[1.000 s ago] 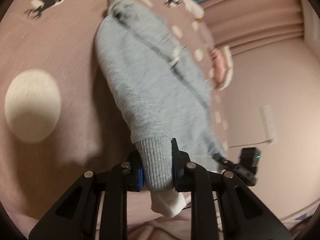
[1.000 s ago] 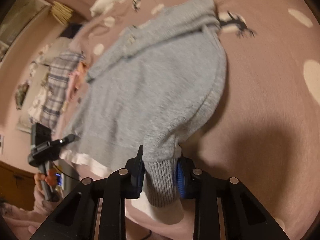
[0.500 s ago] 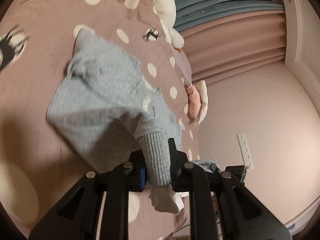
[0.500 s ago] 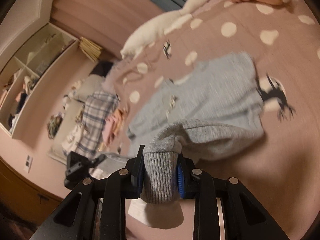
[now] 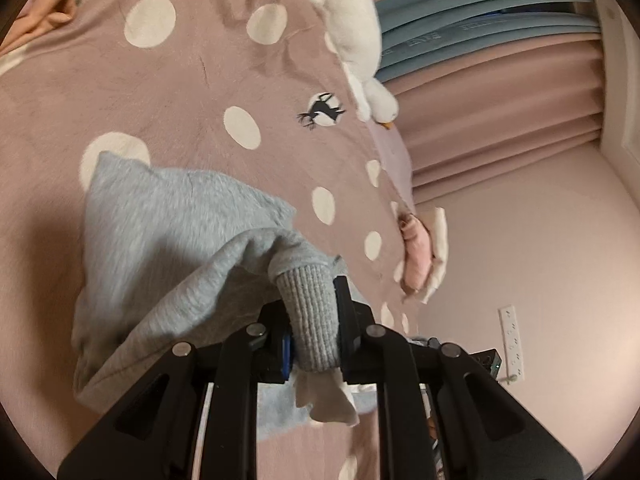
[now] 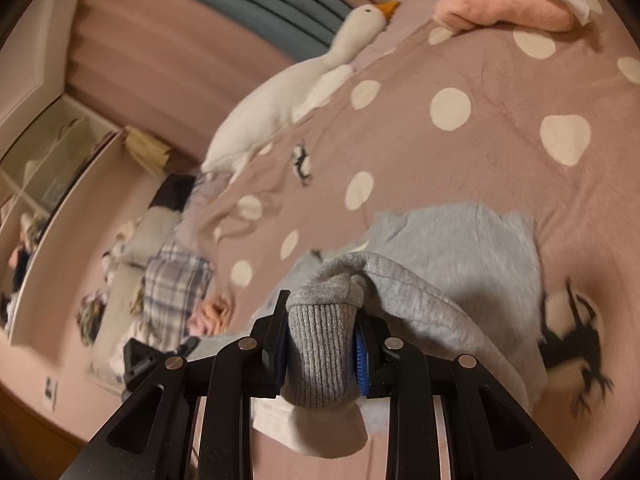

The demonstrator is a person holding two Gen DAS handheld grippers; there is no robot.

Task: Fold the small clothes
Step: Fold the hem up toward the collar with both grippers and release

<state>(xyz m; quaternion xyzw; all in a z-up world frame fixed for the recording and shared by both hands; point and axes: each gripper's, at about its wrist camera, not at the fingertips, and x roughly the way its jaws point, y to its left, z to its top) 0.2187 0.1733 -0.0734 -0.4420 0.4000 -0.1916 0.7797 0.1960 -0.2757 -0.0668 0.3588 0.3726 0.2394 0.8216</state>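
Observation:
A small grey sweater (image 5: 160, 232) lies partly on the pink dotted bedspread (image 5: 192, 80), its near part lifted and doubled over. My left gripper (image 5: 314, 320) is shut on a ribbed grey cuff (image 5: 310, 320) with a white inner edge hanging below it. In the right wrist view the sweater (image 6: 460, 248) spreads ahead, and my right gripper (image 6: 320, 344) is shut on the other ribbed cuff (image 6: 320, 348), white fabric hanging beneath. Both held ends hang above the garment's flat part.
A white plush goose (image 6: 288, 92) lies at the far side of the bed (image 6: 460, 152). Folded pink and white clothes (image 6: 508, 4) sit at its edge. A plaid garment and a pile of clothes (image 6: 176, 288) lie left. Curtains (image 5: 500, 128) and a wall stand behind.
Both grippers have carried the cuffs forward and slightly up over the sweater, so the near half now folds over the far half. The views swung up toward the goose and curtains.

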